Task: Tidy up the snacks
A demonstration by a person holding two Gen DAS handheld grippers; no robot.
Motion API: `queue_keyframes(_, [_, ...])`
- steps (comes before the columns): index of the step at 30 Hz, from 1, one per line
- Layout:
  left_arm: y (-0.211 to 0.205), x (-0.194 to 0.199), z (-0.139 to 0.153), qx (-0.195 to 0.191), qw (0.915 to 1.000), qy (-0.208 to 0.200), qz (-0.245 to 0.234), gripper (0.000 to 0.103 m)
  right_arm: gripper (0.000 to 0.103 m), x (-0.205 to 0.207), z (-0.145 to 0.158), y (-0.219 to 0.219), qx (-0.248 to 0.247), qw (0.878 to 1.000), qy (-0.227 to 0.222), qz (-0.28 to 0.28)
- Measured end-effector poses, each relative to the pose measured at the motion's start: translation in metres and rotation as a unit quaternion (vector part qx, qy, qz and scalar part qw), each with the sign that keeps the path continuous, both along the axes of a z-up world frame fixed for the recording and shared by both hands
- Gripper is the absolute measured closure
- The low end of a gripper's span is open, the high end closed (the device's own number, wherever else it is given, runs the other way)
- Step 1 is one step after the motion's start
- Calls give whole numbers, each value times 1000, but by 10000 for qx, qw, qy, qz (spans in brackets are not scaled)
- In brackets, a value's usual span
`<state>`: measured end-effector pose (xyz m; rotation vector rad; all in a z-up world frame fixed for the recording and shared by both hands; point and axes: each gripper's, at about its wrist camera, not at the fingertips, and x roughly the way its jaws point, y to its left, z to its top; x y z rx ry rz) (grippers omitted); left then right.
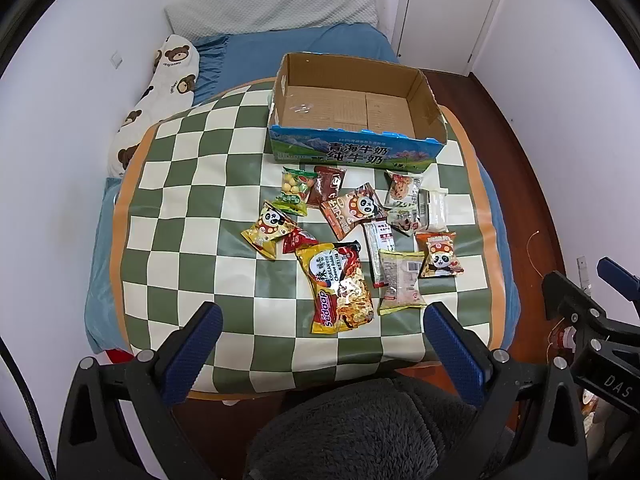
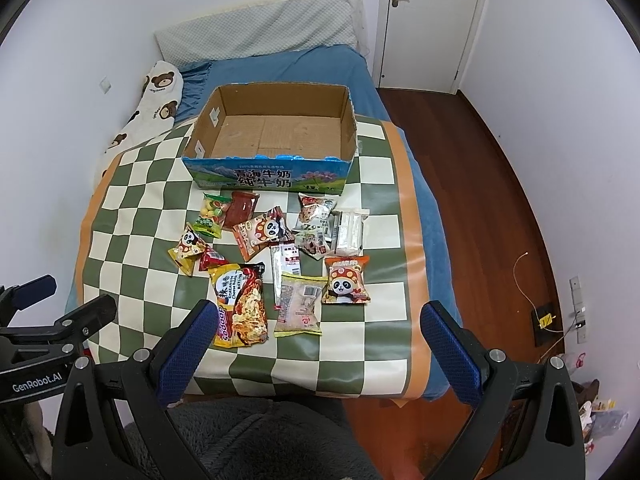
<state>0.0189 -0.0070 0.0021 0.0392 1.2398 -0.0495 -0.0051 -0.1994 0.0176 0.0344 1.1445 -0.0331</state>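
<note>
An open cardboard milk box (image 1: 356, 151) (image 2: 267, 176) stands empty at the far side of a green-and-cream checkered mat (image 1: 200, 216) (image 2: 132, 220) on a bed. Several snack packets lie in front of it: a yellow Sedaap noodle pack (image 1: 340, 288) (image 2: 240, 308), panda packets (image 1: 270, 230) (image 2: 345, 281), a pale bun packet (image 1: 400, 282) (image 2: 299, 306), a green candy bag (image 1: 294, 191) (image 2: 212, 216). My left gripper (image 1: 322, 322) is open and empty, held above the near mat edge. My right gripper (image 2: 316, 316) is open and empty, to its right.
A bear-print pillow (image 1: 160, 92) (image 2: 152, 100) lies at the left by the wall. A grey pillow (image 1: 276, 4) sits at the bed head. Wooden floor (image 2: 472, 184) and a white door (image 2: 432, 20) are at the right. A cable (image 2: 524, 280) lies on the floor.
</note>
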Motion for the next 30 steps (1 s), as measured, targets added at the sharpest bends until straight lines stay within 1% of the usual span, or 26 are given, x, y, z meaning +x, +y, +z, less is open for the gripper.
queue_keyframes(14, [4, 5, 0, -22, 10000, 18, 13, 0, 0, 4, -1, 3, 24, 10000, 18, 32])
queue_keyframes(17, [8, 9, -3, -40, 10000, 61, 55, 0, 0, 9, -4, 5, 20, 10000, 55, 65])
queue_keyframes(19, [12, 15, -11, -24, 9999, 59, 104, 0, 0, 13, -9, 6, 0, 10000, 67, 71])
queue_keyframes(22, [17, 31, -38, 48, 9995, 144, 270, 0, 0, 25, -30, 4, 99, 9998, 171, 34])
queue_keyframes(25, [25, 52, -89, -88, 9966, 656, 486, 0, 0, 40, -67, 0, 188, 9988, 447, -17])
queue_keyframes(27, [30, 64, -130, -189, 9920, 1082, 622, 0, 0, 50, -101, -2, 254, 9972, 704, -56])
queue_keyframes(30, [34, 77, -185, -346, 9837, 1585, 779, 0, 2, 62, -157, -8, 498, 9930, 1068, -106])
